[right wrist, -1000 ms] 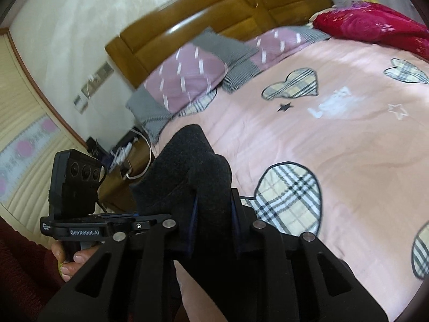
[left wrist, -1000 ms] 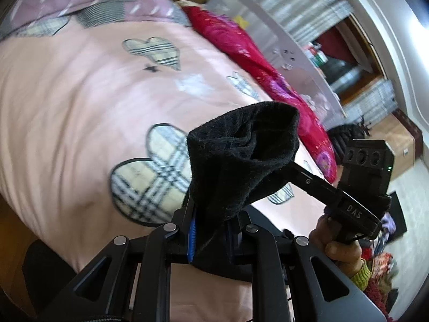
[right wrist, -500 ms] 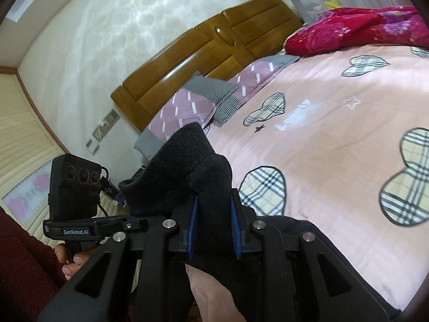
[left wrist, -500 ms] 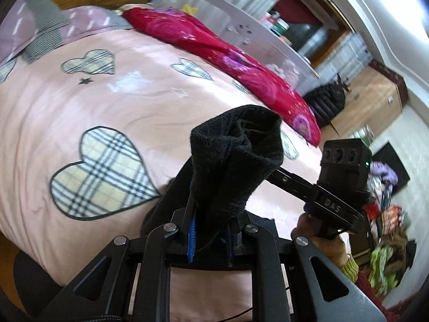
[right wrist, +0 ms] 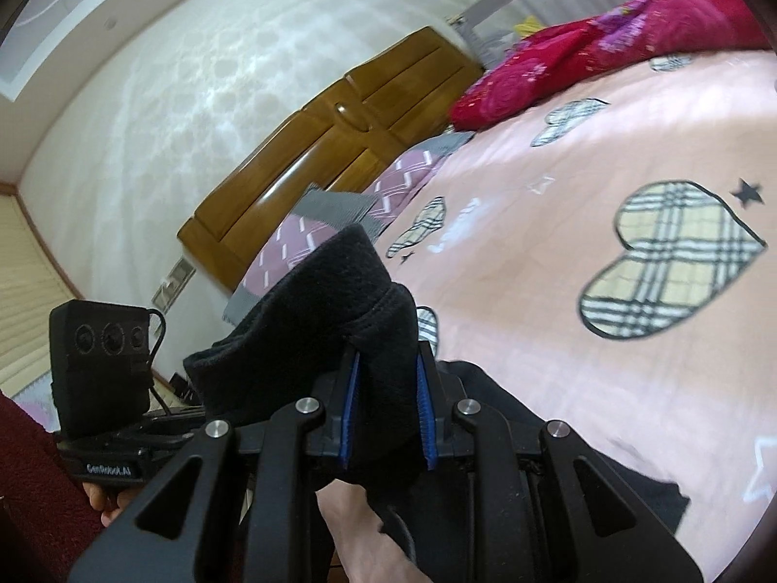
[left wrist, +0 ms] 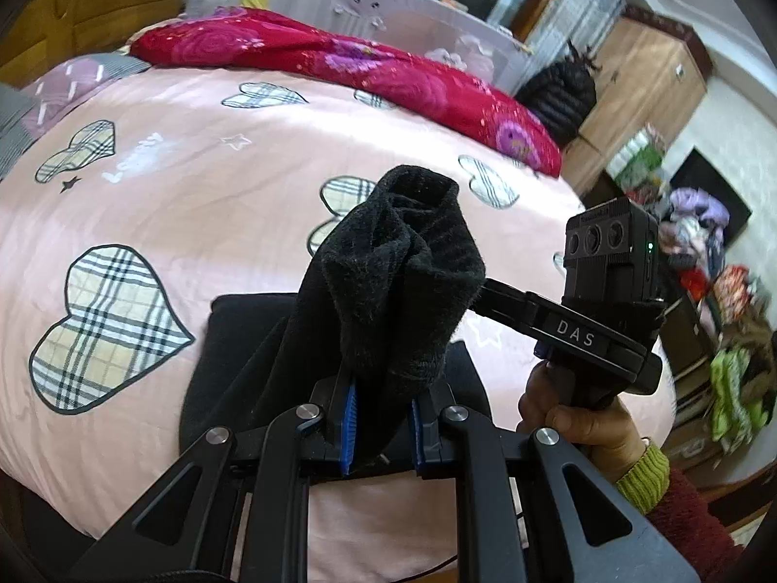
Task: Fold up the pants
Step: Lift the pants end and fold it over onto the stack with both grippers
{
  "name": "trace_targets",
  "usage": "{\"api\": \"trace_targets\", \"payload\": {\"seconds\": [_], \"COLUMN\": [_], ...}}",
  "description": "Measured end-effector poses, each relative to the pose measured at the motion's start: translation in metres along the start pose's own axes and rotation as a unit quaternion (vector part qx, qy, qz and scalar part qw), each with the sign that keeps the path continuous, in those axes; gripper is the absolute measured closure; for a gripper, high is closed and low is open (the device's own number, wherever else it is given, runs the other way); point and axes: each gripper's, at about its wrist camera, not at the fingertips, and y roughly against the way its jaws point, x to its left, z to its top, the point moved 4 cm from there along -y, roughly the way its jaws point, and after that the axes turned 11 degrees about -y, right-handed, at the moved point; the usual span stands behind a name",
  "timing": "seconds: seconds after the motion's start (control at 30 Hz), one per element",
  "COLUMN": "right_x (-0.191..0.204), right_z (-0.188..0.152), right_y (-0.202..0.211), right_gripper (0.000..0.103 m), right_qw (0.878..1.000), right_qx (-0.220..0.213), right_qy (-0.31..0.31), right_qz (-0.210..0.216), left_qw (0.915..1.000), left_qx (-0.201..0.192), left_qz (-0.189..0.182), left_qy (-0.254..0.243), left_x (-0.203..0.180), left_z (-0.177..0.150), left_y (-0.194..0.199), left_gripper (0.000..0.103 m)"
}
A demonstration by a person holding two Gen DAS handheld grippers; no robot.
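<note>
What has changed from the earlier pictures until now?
Both views have swept across the pink heart-patterned bedspread toward the red floral quilt. More of the black fleece pants now lies spread on the bed. Unchanged: the left hand-held gripper and the right hand-held gripper stay clamped on the pants.

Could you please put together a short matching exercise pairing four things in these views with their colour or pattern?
Things:
1. pants
2. bedspread
3. quilt
4. headboard

Descriptions:
A. glossy brown wood
B. pink with plaid hearts
C. black fleece, bunched
D. red with purple flowers

Pairs: 1-C, 2-B, 3-D, 4-A
</note>
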Motion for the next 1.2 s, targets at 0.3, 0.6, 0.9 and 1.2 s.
{"api": "trace_targets", "payload": {"seconds": [0.3, 0.6, 0.9, 1.2], "right_x": [-0.033, -0.061, -0.081, -0.084], "right_z": [-0.017, -0.03, -0.046, -0.059], "right_y": [0.015, 0.037, 0.055, 0.089], "right_gripper": [0.08, 0.082, 0.088, 0.087], "right_qw": [0.999, 0.997, 0.994, 0.981], "right_qx": [-0.019, -0.04, -0.047, -0.098], "right_qy": [-0.033, -0.062, -0.081, -0.118], "right_qz": [-0.004, -0.017, -0.062, -0.12], "left_qw": [0.9988, 0.9947, 0.9897, 0.9885], "left_qx": [0.035, 0.062, 0.094, 0.088], "left_qz": [0.006, 0.006, 0.006, -0.027], "left_qy": [-0.033, -0.081, -0.108, -0.12], "left_x": [-0.022, -0.051, -0.062, -0.07], "left_z": [-0.011, -0.024, -0.041, -0.043], "left_y": [-0.028, -0.056, -0.085, -0.084], "left_gripper": [0.087, 0.087, 0.085, 0.065]}}
